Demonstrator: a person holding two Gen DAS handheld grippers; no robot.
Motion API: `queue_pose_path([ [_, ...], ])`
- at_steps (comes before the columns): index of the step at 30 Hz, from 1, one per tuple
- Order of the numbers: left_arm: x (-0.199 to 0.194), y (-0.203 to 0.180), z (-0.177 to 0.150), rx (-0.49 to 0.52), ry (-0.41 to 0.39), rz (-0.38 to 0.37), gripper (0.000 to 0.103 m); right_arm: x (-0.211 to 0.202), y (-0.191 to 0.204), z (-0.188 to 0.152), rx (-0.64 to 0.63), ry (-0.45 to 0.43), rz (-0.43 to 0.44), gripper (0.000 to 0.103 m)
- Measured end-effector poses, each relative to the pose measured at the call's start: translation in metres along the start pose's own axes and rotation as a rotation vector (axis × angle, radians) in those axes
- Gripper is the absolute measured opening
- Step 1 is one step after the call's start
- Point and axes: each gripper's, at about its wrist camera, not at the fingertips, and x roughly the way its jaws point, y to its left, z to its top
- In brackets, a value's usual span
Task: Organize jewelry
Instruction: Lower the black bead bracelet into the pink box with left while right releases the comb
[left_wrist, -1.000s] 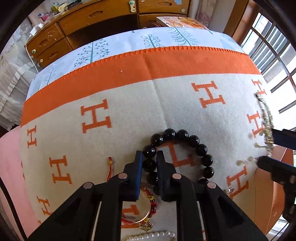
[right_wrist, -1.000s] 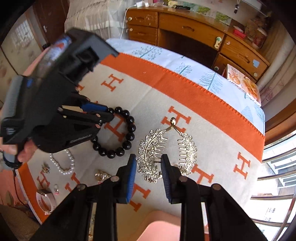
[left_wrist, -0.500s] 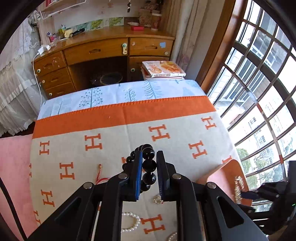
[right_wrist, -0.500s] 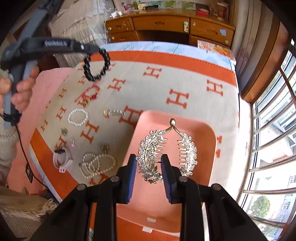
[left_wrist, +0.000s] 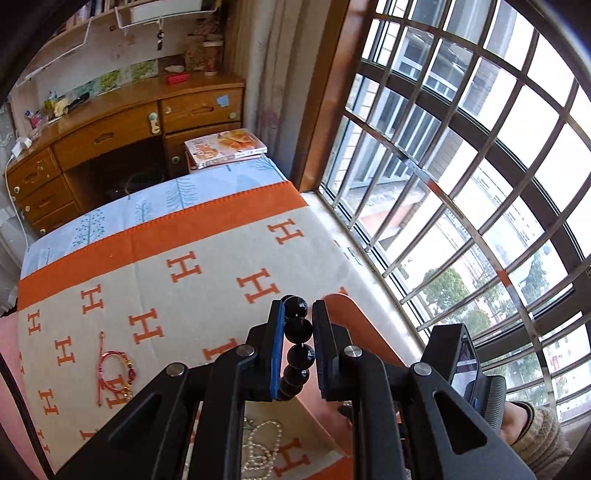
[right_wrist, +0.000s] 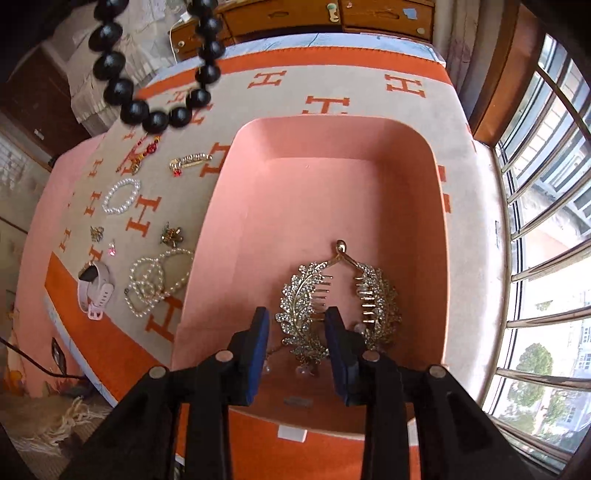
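Right gripper (right_wrist: 295, 328) jaws just opened, crystal hair comb (right_wrist: 338, 306) released inside pink box (right_wrist: 332, 140); left gripper (left_wrist: 298, 332) clamps black bead bracelet (left_wrist: 297, 347) near box; next judged: lower bracelet into box beside comb

The left wrist view looks steeply down along its fingers (left_wrist: 298, 354) from well above the blanket (left_wrist: 207, 258), facing the desk (left_wrist: 122, 129) and window (left_wrist: 461, 184). The right wrist view sits close over the tray (right_wrist: 332, 206), looking down past its fingers (right_wrist: 295, 354). Both views share the blanket, the tray's edge (left_wrist: 354, 314), the desk and the bead bracelet (right_wrist: 122, 88).
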Motion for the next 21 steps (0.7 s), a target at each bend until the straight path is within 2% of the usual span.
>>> queue_pose_path([
  [4,0.031,-0.02,-0.009,0.019,0.054,-0.031,0.013,-0.024,-0.007,-0.019,0.079,-0.125,0.053,0.04],
  [8,0.066,-0.031,-0.016,0.024,0.089,-0.036,0.013,-0.046,-0.006,-0.041,0.12,-0.259,0.029,0.04],
  [10,0.086,-0.033,-0.021,0.048,0.098,0.004,0.013,-0.054,-0.003,-0.05,0.121,-0.31,0.003,0.04],
  [12,0.108,-0.028,-0.027,0.06,0.142,0.052,0.013,-0.06,0.002,-0.055,0.119,-0.34,-0.013,0.04],
  [13,0.117,-0.023,-0.03,0.057,0.164,0.08,0.018,-0.061,0.002,-0.058,0.115,-0.347,-0.021,0.04],
  [14,0.124,-0.018,-0.033,0.05,0.185,0.101,0.027,-0.062,0.003,-0.061,0.111,-0.353,-0.028,0.04],
  [16,0.126,-0.008,-0.038,0.027,0.199,0.112,0.036,-0.064,0.004,-0.064,0.103,-0.361,-0.035,0.04],
  [19,0.11,0.004,-0.047,-0.006,0.167,0.087,0.046,-0.064,0.005,-0.065,0.097,-0.373,-0.041,0.04],
  [21,0.091,0.008,-0.053,-0.011,0.13,0.094,0.058,-0.063,0.006,-0.065,0.099,-0.379,-0.034,0.04],
])
